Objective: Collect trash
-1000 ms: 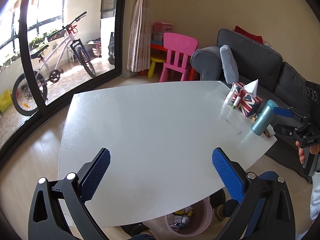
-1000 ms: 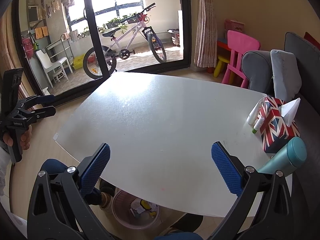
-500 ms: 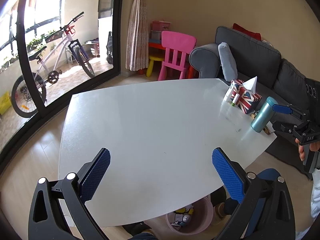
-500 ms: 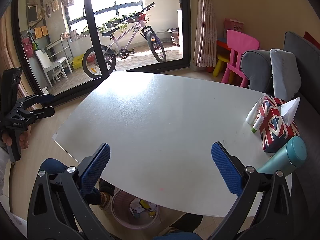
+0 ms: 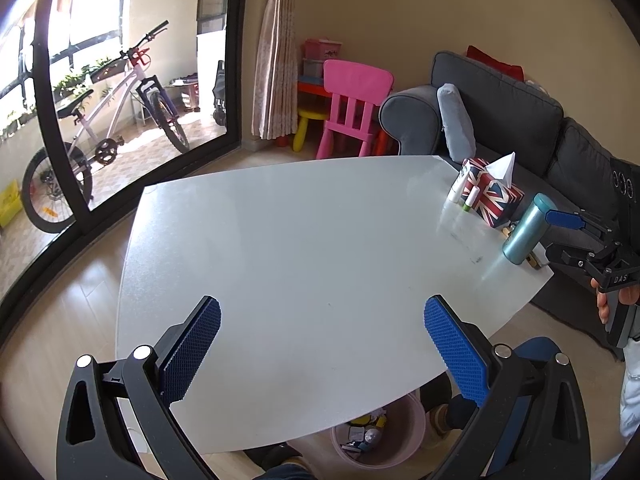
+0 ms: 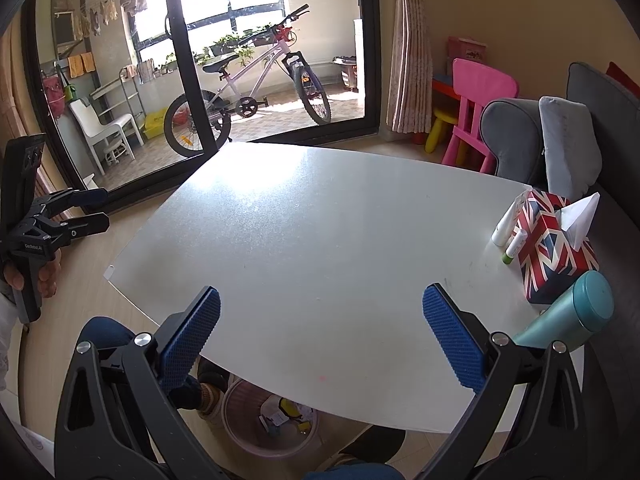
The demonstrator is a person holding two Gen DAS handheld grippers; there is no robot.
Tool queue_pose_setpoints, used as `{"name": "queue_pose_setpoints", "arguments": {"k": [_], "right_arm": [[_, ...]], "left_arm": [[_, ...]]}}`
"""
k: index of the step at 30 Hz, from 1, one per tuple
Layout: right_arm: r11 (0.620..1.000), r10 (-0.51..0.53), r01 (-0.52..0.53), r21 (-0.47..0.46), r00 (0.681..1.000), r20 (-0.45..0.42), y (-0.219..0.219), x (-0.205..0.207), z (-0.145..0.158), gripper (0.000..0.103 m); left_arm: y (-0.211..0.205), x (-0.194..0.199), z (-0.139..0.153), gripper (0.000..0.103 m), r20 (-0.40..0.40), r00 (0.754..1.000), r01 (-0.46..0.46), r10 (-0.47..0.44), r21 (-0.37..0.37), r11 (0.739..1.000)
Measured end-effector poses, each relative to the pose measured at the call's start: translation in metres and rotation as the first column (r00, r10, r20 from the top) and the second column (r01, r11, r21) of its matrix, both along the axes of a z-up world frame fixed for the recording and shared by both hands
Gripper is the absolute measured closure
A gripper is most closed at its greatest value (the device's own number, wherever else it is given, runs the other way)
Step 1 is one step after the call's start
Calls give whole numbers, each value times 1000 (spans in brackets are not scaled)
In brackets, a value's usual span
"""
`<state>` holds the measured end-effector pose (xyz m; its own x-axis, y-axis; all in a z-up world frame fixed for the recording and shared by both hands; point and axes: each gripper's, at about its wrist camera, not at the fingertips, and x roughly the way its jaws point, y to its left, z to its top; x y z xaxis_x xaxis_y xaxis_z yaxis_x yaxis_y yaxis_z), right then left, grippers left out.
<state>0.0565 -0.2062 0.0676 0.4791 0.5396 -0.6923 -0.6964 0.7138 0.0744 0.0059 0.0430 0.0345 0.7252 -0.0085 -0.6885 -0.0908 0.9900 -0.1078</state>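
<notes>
A pink waste bin (image 5: pixel 380 438) holding several scraps of trash stands on the floor under the near edge of the white table (image 5: pixel 304 248); it also shows in the right wrist view (image 6: pixel 268 420). My left gripper (image 5: pixel 320 344) is open and empty above the table's near edge. My right gripper (image 6: pixel 320 340) is open and empty, held over the table's near edge. Each gripper shows in the other's view: the right gripper (image 5: pixel 576 236) at the far right, the left gripper (image 6: pixel 84 212) at the far left. No loose trash shows on the table top.
A Union Jack tissue box (image 6: pixel 554 244), a teal bottle (image 6: pixel 572 314) and small white tubes (image 6: pixel 506 226) sit at the table's right side. A grey sofa (image 5: pixel 500 112), a pink chair (image 5: pixel 352 108) and a bicycle (image 6: pixel 248 88) behind glass stand beyond.
Both grippers stay open and empty. The left wrist view has drifted slightly, so the table and sofa sit a little higher and further left in frame.
</notes>
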Motion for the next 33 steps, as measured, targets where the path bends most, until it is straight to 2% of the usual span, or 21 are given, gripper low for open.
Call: {"name": "queue_pose_setpoints", "arguments": {"k": [33], "right_arm": [[1000, -1, 1, -4, 1000, -3, 0, 1, -4, 4]], "left_arm": [[-2, 2, -1, 5, -5, 1000, 15, -15, -14, 1000]]}}
